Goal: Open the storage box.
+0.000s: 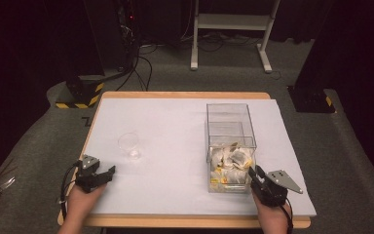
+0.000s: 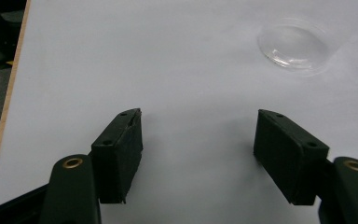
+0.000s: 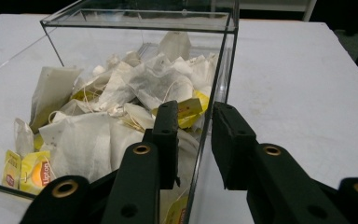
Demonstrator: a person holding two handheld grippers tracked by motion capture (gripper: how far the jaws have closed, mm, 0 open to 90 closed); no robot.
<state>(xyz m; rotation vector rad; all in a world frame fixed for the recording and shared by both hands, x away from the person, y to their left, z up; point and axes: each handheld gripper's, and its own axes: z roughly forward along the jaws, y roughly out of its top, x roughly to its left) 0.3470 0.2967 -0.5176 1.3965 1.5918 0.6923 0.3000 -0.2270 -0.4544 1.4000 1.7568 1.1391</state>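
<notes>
So far nothing has been moved, as far as I can judge.

High view: the clear box [image 1: 231, 146] stands on the right half of the table [image 1: 175, 122], its near part heaped with tea bags [image 1: 231, 160]. The empty plastic cup [image 1: 129, 145] stands on the left half, well apart from the box. The left gripper [image 1: 99, 174] rests near the front edge, just short of the cup. The right gripper [image 1: 256, 174] sits at the box's near right corner. No tea bag lies in the cup or on the table, so the whole transfer looks still to do.

Left gripper view: jaws spread wide, holding nothing, over bare table. The cup [image 2: 292, 46] appears ahead to the right; its wall is nearly invisible, and I mostly see the round base.

Right gripper view: jaws partly parted and straddling the box's glass wall [image 3: 214, 93], one inside, one outside. I cannot tell whether they touch it; nothing is gripped. The tea bags [image 3: 121, 107] pile behind the inner jaw. Strings and yellow tags tangle, so single bags are hard to separate.
</notes>
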